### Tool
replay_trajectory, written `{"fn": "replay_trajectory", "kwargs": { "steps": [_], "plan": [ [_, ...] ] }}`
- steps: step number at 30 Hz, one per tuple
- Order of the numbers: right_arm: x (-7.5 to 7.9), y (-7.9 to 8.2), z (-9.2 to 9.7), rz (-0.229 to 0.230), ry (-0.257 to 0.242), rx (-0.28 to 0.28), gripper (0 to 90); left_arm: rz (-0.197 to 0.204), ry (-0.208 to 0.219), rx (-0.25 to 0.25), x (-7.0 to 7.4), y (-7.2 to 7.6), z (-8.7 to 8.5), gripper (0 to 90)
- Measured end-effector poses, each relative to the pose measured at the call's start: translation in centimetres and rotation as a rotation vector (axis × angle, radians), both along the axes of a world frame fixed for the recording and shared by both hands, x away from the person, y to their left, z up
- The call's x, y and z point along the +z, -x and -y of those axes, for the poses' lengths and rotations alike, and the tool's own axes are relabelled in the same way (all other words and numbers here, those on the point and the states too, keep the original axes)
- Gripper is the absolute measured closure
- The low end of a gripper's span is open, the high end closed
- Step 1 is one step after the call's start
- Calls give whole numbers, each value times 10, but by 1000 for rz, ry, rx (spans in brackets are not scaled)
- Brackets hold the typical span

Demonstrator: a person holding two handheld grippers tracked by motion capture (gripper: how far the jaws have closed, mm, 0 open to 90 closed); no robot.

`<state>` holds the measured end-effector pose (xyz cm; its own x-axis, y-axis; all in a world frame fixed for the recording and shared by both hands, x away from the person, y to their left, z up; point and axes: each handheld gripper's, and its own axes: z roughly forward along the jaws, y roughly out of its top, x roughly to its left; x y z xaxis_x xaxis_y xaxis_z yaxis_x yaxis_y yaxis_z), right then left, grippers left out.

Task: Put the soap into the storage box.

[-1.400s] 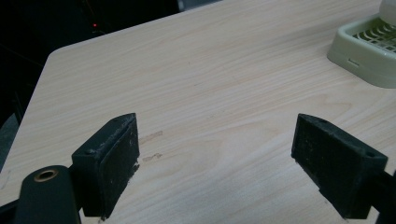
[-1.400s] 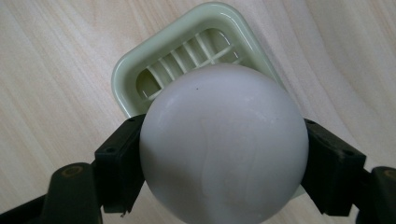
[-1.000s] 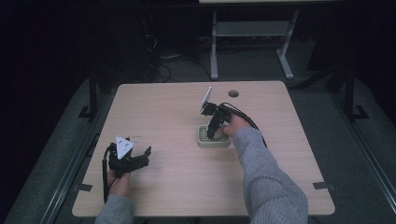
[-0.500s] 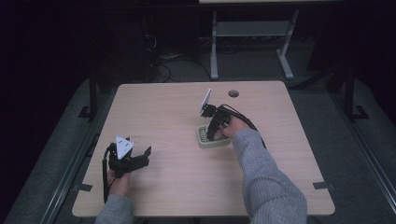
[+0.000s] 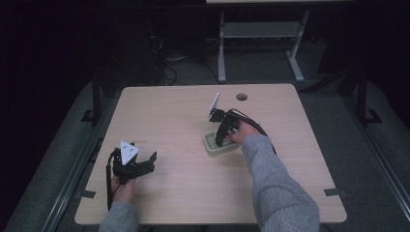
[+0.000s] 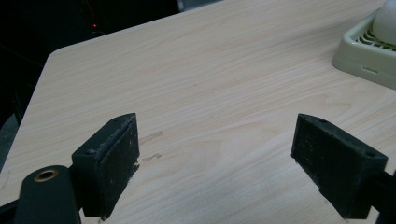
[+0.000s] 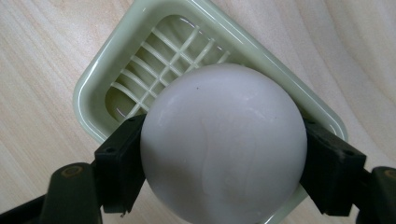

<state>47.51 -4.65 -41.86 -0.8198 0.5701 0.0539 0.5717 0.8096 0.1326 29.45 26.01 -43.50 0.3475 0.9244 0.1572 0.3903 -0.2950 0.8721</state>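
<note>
A round white soap bar (image 7: 223, 144) sits between the jaws of my right gripper (image 7: 224, 168), which is shut on it just above a pale green slatted soap dish (image 7: 140, 56). In the high view the right gripper (image 5: 221, 135) points down into the dish (image 5: 211, 147) at the table's middle right. My left gripper (image 5: 138, 166) rests low near the front left of the table, open, with nothing between its jaws (image 6: 215, 163). A corner of the dish (image 6: 362, 56) shows at the upper right of the left gripper view.
The light wood table (image 5: 169, 116) has a round cable hole (image 5: 241, 96) near its far edge. A metal stand (image 5: 261, 34) and cables lie on the dark floor beyond. Bare wood stretches between the two grippers.
</note>
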Motion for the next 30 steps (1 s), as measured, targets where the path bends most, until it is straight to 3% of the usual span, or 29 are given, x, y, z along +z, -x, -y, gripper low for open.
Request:
{"fn": "replay_trajectory", "kwargs": {
  "steps": [6,13,30],
  "plan": [
    [2,0,0,10,-14,2,230,0,2,1,0,0,0,148],
    [22,1,7,29,-83,-6,267,0,-1,-2,0,0,0,148],
    [27,7,24,9,-79,-31,252,-1,0,1,0,0,1,148]
  ]
}}
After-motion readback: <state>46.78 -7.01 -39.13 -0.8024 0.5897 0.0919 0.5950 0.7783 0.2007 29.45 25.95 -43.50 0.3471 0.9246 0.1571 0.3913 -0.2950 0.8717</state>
